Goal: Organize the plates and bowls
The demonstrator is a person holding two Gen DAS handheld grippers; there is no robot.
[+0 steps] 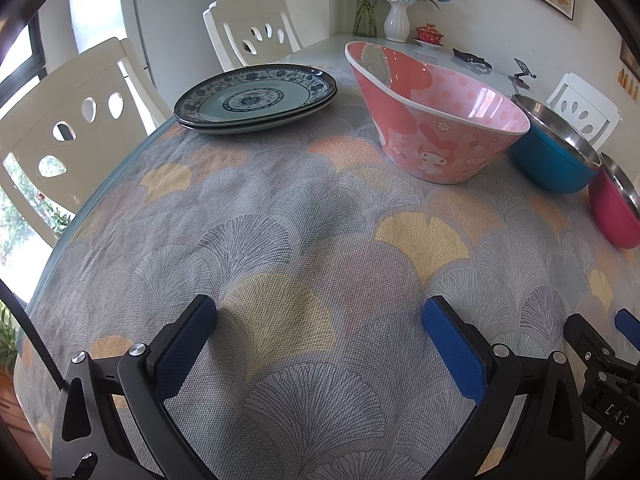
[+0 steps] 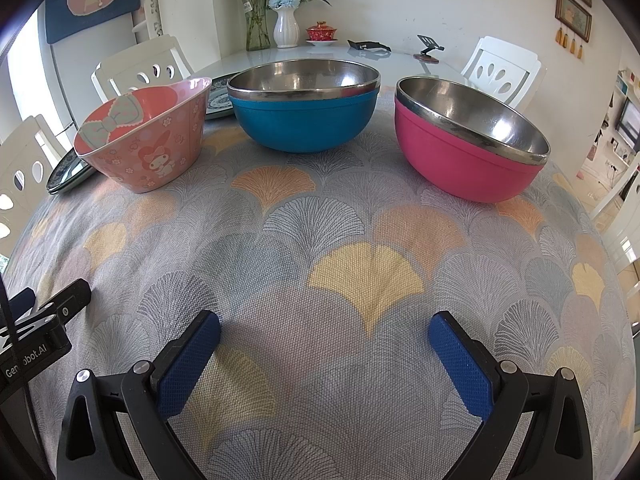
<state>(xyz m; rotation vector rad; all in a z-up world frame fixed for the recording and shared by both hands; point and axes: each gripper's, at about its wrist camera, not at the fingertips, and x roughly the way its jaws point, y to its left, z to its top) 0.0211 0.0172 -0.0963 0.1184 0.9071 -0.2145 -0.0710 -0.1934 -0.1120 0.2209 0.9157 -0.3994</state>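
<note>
A stack of blue patterned plates sits at the far left of the table; it also shows behind the bowls in the right wrist view. A pink cartoon bowl stands to its right, then a blue steel-lined bowl and a pink steel-lined bowl. My left gripper is open and empty above the tablecloth. My right gripper is open and empty, well short of the bowls.
The table carries a fan-patterned cloth. White chairs stand around it. A white vase with flowers, a glass vase and a red lidded cup sit at the far end.
</note>
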